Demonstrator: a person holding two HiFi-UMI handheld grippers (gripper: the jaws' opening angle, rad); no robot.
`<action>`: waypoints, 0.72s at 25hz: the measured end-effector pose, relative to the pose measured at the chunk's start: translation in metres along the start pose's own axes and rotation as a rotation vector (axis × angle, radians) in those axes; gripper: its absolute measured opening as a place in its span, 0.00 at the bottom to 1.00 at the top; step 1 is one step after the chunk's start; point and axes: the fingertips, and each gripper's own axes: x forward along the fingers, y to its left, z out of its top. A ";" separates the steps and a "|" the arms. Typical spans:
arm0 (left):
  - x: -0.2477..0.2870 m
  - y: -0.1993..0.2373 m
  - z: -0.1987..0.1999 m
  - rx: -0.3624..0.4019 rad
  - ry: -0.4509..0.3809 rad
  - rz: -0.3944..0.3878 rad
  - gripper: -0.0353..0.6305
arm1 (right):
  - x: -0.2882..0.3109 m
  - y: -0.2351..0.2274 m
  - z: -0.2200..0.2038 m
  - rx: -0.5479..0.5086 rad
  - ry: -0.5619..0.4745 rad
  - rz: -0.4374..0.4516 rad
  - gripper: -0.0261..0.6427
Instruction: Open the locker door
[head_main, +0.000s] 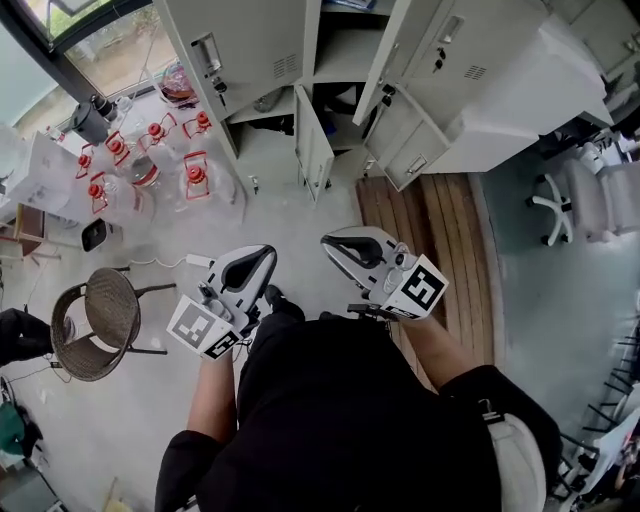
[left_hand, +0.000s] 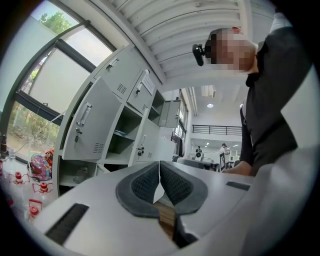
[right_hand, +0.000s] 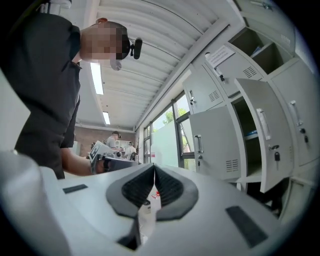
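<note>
A bank of pale grey lockers (head_main: 330, 60) stands ahead of me, with several doors swung open: a tall one at the left (head_main: 215, 60), a small low one in the middle (head_main: 315, 140) and two at the right (head_main: 440, 50). My left gripper (head_main: 268, 252) and right gripper (head_main: 330, 243) are held close in front of my body, well short of the lockers and touching none of them. In the left gripper view the left gripper (left_hand: 159, 163) is shut with nothing between its pads. The right gripper (right_hand: 154, 166) is likewise shut and empty, open locker doors (right_hand: 260, 130) to its right.
Several clear water jugs with red caps (head_main: 190, 175) stand on the floor at the left by the window. A round wicker stool (head_main: 100, 320) is near my left side. A wooden platform (head_main: 430, 230) lies below the right lockers, and an office chair base (head_main: 555, 205) sits farther right.
</note>
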 end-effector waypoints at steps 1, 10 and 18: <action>-0.001 -0.011 -0.003 -0.001 -0.001 0.008 0.08 | -0.009 0.006 0.002 -0.001 -0.002 0.012 0.06; -0.025 -0.089 -0.016 0.038 -0.043 0.078 0.08 | -0.066 0.050 0.002 0.040 -0.026 0.067 0.06; -0.042 -0.103 -0.020 0.050 0.008 0.070 0.08 | -0.075 0.080 -0.006 0.057 -0.023 0.060 0.06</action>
